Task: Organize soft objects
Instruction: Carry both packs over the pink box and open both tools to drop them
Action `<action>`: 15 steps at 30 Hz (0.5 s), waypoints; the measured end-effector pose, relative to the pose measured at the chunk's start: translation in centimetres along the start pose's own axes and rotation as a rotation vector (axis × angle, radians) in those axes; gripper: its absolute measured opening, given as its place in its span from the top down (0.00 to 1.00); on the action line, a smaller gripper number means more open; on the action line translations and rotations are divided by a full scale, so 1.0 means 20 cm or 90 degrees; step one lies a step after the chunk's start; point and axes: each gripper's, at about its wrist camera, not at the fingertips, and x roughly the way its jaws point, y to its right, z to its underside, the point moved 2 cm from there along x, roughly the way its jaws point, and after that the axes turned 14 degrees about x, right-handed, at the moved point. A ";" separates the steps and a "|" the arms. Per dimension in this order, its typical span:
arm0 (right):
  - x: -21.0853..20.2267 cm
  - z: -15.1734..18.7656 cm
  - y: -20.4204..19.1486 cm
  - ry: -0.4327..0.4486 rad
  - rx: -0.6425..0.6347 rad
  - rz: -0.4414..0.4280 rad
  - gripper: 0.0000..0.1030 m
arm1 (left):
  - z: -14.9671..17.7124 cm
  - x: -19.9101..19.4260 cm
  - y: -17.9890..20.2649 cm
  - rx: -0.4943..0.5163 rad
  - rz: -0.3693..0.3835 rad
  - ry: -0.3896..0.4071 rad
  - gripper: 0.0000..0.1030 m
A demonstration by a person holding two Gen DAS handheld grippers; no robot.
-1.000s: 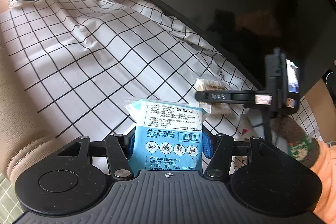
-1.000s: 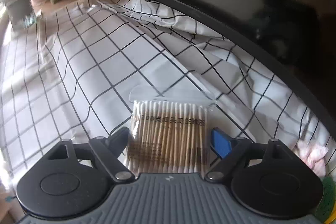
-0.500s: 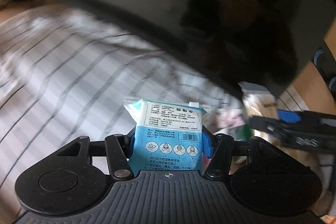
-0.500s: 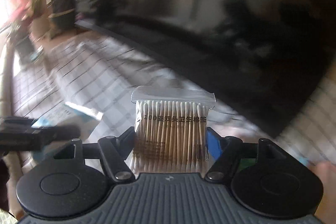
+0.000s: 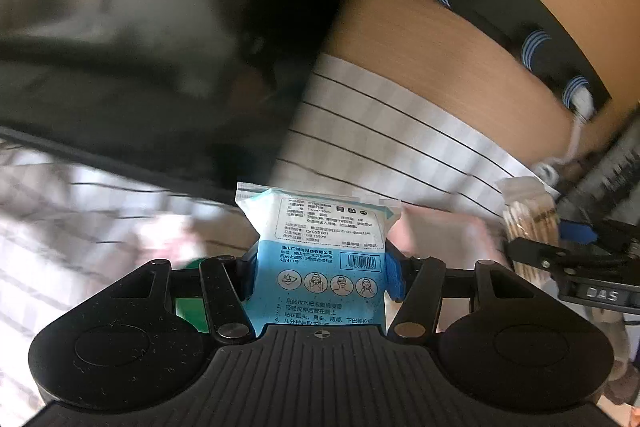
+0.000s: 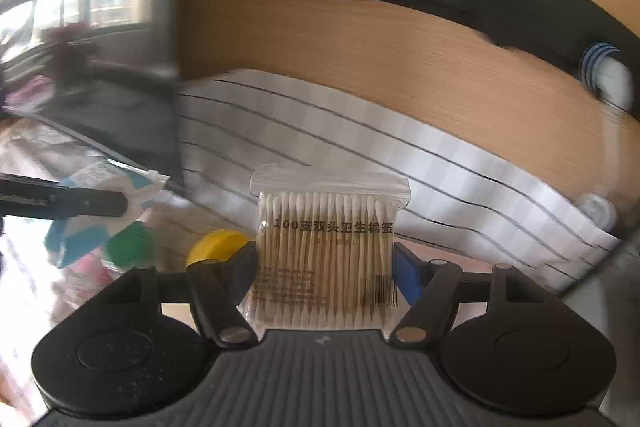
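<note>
My left gripper point(image 5: 320, 269) is shut on a blue and white pack of cotton pads point(image 5: 318, 227), held upright between its blue pads. My right gripper point(image 6: 325, 267) is shut on a clear bag of cotton swabs point(image 6: 326, 243), also upright. In the left wrist view the swab bag point(image 5: 528, 215) and the right gripper point(image 5: 568, 247) show at the right edge. In the right wrist view the cotton pad pack point(image 6: 100, 203) and a left finger point(image 6: 64, 203) show at the left edge. Both views are blurred by motion.
A white cloth with black lines point(image 6: 360, 139) covers the table. A large dark screen point(image 5: 140, 67) stands at the left and a wooden wall point(image 6: 360, 39) rises behind. Below lie a green lid point(image 6: 130, 245), a yellow lid point(image 6: 216, 241) and something pink point(image 6: 88, 273).
Both grippers have swung to the right with their packs, away from the open checked cloth and past the dark screen's end. The wooden wall and the coloured lids have come into view.
</note>
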 end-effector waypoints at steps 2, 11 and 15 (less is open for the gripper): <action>0.01 0.01 0.16 -0.003 0.014 0.015 0.32 | -0.04 0.10 0.15 0.021 0.025 -0.016 0.40; 0.19 0.13 0.57 -0.054 0.091 0.001 0.32 | -0.22 0.48 0.62 0.084 0.085 -0.049 0.40; 0.30 0.21 0.62 -0.088 0.117 -0.043 0.32 | -0.21 0.61 0.69 0.041 0.131 -0.070 0.40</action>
